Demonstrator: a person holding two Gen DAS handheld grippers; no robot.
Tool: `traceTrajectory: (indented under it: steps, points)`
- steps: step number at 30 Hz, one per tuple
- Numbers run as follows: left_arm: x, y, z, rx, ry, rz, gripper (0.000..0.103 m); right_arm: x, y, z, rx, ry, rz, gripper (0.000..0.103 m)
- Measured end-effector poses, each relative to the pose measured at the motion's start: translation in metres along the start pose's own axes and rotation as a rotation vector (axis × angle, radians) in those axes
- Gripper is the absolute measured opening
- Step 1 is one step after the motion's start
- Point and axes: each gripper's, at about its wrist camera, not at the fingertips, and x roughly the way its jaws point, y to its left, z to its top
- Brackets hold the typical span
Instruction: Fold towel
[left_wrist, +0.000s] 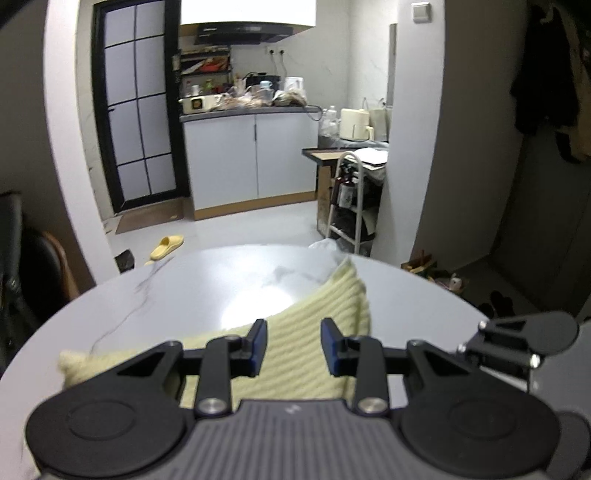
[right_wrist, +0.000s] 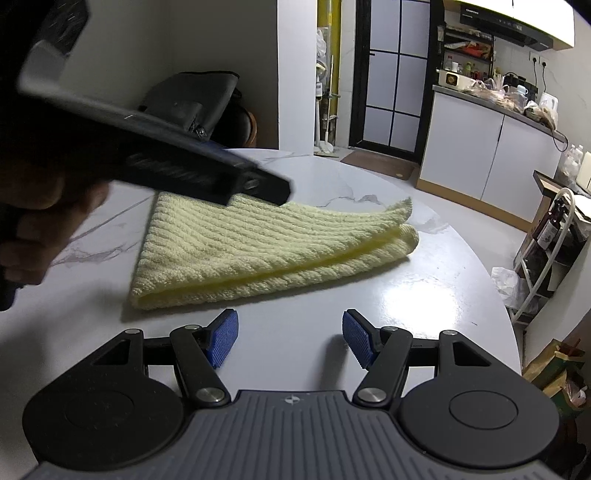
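The towel (right_wrist: 266, 251) looks soft and floppy; take its loose corner. Both grippers, left (left_wrist: 293, 345) and right (right_wrist: 288, 338), are spread, empty.

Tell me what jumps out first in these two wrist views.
The pale yellow ribbed towel, already folded into layers, lies mid-table on the white marble-look round table. The left gripper hangs over the towel's far side with jaws apart and nothing gripped; the right gripper waits open just short of the near fold. Behind is a cluttered kitchen counter.
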Motion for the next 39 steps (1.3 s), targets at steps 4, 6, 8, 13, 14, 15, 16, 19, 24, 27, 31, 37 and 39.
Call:
traceTrajectory:
  steps: [4,6,8,13,14,15,16,19,24,27,31,37,39]
  points:
    - [-0.010,0.004,-0.013,-0.009,0.021,-0.002,0.034,0.001,0.005,0.002,-0.009,0.001,-0.001,0.067]
    - [-0.015,0.005,-0.016,-0.014,0.017,-0.004,0.035,0.004,0.007,0.004,-0.017,0.004,-0.004,0.067]
    - [-0.020,0.008,-0.020,-0.027,0.011,-0.003,0.042,0.005,0.013,0.005,-0.032,0.009,-0.004,0.067]
    - [-0.031,0.019,-0.034,-0.082,0.015,0.011,0.047,0.005,0.026,0.008,-0.060,0.005,0.003,0.067]
    - [-0.033,0.021,-0.036,-0.085,0.017,0.013,0.047,0.005,0.027,0.009,-0.061,0.006,0.004,0.067]
    - [-0.035,0.022,-0.039,-0.088,0.018,0.017,0.050,0.006,0.028,0.008,-0.064,0.008,0.005,0.067]
    - [-0.038,0.024,-0.041,-0.090,0.018,0.021,0.055,0.007,0.031,0.009,-0.072,0.010,0.006,0.067]
    - [-0.047,0.029,-0.047,-0.109,0.009,0.041,0.068,0.006,0.036,0.013,-0.084,0.005,0.008,0.067]
    - [-0.066,0.034,-0.052,-0.126,-0.023,0.056,0.075,0.000,0.051,0.022,-0.103,-0.017,0.016,0.067]
    - [-0.077,0.036,-0.059,-0.141,-0.042,0.077,0.083,-0.002,0.058,0.024,-0.109,-0.025,0.016,0.067]
    - [-0.089,0.035,-0.068,-0.127,-0.058,0.111,0.092,-0.012,0.073,0.022,-0.112,-0.045,0.017,0.067]
    - [-0.106,0.034,-0.077,-0.112,-0.048,0.150,0.093,-0.022,0.083,0.012,-0.082,-0.062,0.028,0.067]
    - [-0.113,0.029,-0.079,-0.094,-0.031,0.152,0.094,-0.024,0.085,0.007,-0.079,-0.066,0.025,0.067]
